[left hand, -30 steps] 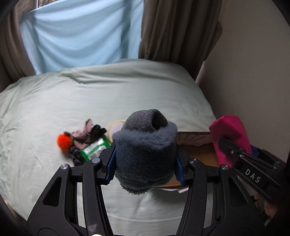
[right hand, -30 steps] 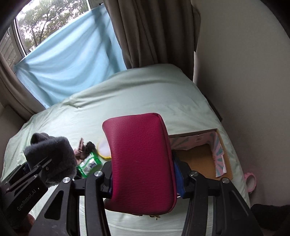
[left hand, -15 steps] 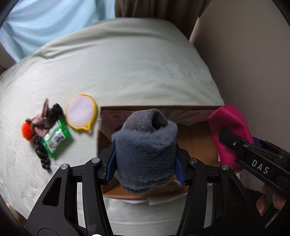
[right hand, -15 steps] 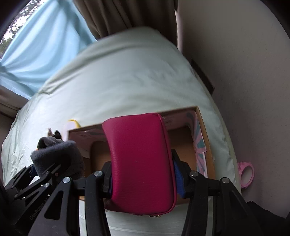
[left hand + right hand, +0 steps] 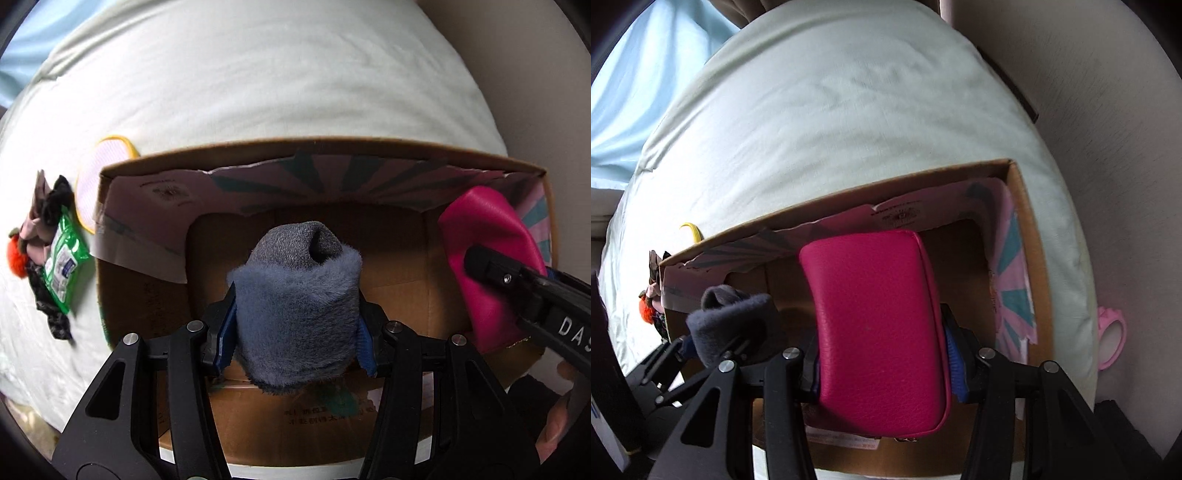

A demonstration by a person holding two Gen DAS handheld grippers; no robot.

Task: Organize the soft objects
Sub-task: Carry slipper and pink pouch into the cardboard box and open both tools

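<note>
Left gripper (image 5: 297,325): jaws pinched a rolled grey fleece sock (image 5: 299,306), held over the middle of the open cardboard box (image 5: 317,146).

Right gripper (image 5: 882,354): jaws pinched a magenta leatherette pouch (image 5: 879,332), held over the box's right half, near its right wall.

Cardboard box: stood on the pale green bed (image 5: 258,81) near its right edge, flaps folded inward, printed pink and teal.

Left wrist view only: a green wet-wipe packet (image 5: 64,262), a yellow-rimmed round pad (image 5: 99,173) just beside the box's far left corner, and a bundle of dark and mauve fabric with an orange pompom (image 5: 16,258), all on the bed left of the box.

Right wrist view only: a pink ring-shaped object (image 5: 1112,336) beyond the bed's right edge, by the wall; blue fabric (image 5: 635,96) at the far left.
</note>
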